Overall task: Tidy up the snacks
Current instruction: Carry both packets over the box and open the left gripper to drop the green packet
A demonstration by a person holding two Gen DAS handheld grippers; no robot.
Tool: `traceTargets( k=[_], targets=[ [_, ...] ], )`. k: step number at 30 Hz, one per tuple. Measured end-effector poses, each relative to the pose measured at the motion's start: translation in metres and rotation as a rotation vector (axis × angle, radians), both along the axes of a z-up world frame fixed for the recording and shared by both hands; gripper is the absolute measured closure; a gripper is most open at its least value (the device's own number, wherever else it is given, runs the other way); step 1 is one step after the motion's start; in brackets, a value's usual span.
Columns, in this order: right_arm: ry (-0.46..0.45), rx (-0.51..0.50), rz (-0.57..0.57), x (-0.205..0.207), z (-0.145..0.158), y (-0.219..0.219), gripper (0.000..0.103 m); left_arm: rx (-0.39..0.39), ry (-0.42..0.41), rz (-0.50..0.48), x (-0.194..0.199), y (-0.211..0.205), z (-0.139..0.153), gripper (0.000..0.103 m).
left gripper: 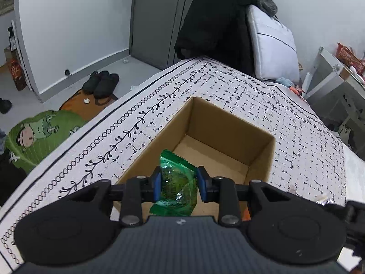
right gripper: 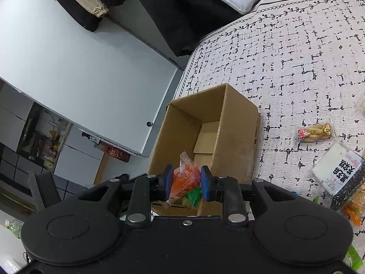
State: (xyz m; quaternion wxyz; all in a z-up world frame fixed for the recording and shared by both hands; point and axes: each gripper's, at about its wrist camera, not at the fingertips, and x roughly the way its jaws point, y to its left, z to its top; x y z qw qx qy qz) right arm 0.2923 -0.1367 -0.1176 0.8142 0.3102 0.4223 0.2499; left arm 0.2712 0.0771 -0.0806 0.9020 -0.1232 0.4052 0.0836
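Now left tongs (left gripper: 179, 183) pinching green packet (left gripper: 176, 187) over cardboard box (left gripper: 228, 123), right tongs (right gripper: 186, 182) pinching orange packet (right gripper: 186, 178)

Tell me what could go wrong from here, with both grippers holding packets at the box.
1. The left gripper pinches the green packet mid-body; the slick film could slip out early, though it hangs over the box.
2. The right gripper holds the orange packet near the box's near edge; released here, it might catch the rim or drop outside.
3. Both grippers crowd the same opening, so they could knock together or shove the light box across the cloth.
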Motion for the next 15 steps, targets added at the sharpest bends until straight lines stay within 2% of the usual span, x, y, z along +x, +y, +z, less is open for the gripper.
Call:
traceTargets(
  k=[6,13,15],
  targets=[
    [-0.009,0.003,0.003,-0.002,0.002,0.002,0.077,-0.086,0.081,0.059,0.001,0.014,-0.019,0.06],
    [-0.021,-0.006,0.026,-0.008,0.004,0.009,0.077,-0.154,0.102,0.093,-0.018,0.022,-0.025,0.059],
    [-0.022,-0.01,0.035,-0.01,0.004,0.012,0.074,-0.172,0.106,0.095,-0.022,0.022,-0.024,0.059]
  ],
)
